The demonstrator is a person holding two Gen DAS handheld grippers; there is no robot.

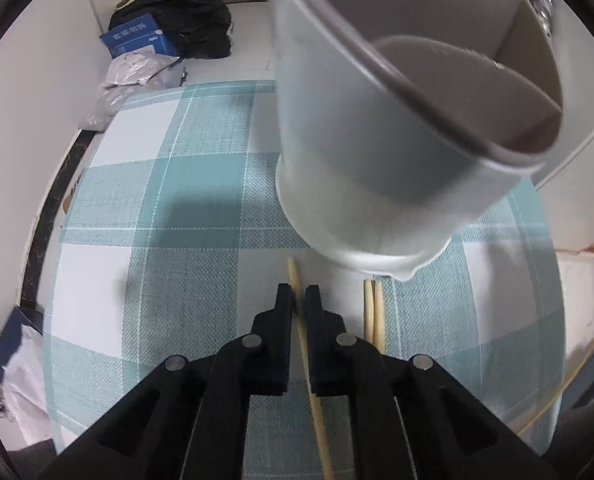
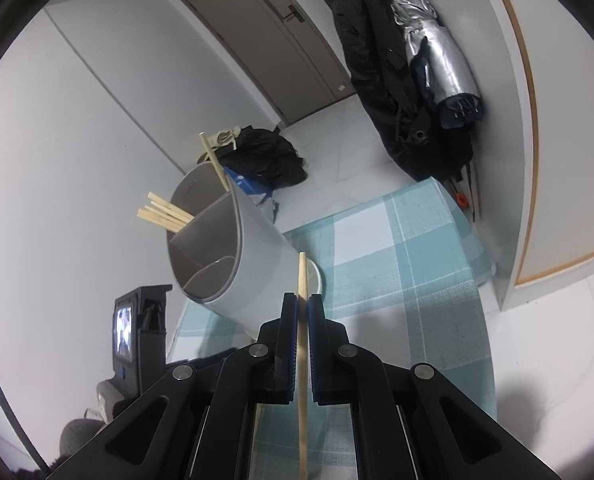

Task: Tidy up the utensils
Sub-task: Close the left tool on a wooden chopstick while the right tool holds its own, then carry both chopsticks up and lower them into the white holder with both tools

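Observation:
A grey divided utensil holder (image 1: 397, 128) stands on the blue-checked tablecloth (image 1: 157, 200); it also shows in the right wrist view (image 2: 233, 256), with several wooden chopsticks (image 2: 165, 214) in its far compartment. My left gripper (image 1: 299, 294) is down at the cloth, its jaws narrowly apart around a chopstick (image 1: 303, 344) lying there. Two more chopsticks (image 1: 373, 312) lie just to its right, by the holder's base. My right gripper (image 2: 302, 302) is shut on a single chopstick (image 2: 302, 280), held above the table, right of the holder.
A black bag (image 1: 193, 20), a blue box (image 1: 139, 38) and plastic packets (image 1: 135, 70) lie on the floor beyond the table. Coats (image 2: 377, 60) hang by a door (image 2: 273, 32). The other handheld device (image 2: 139, 332) shows at left.

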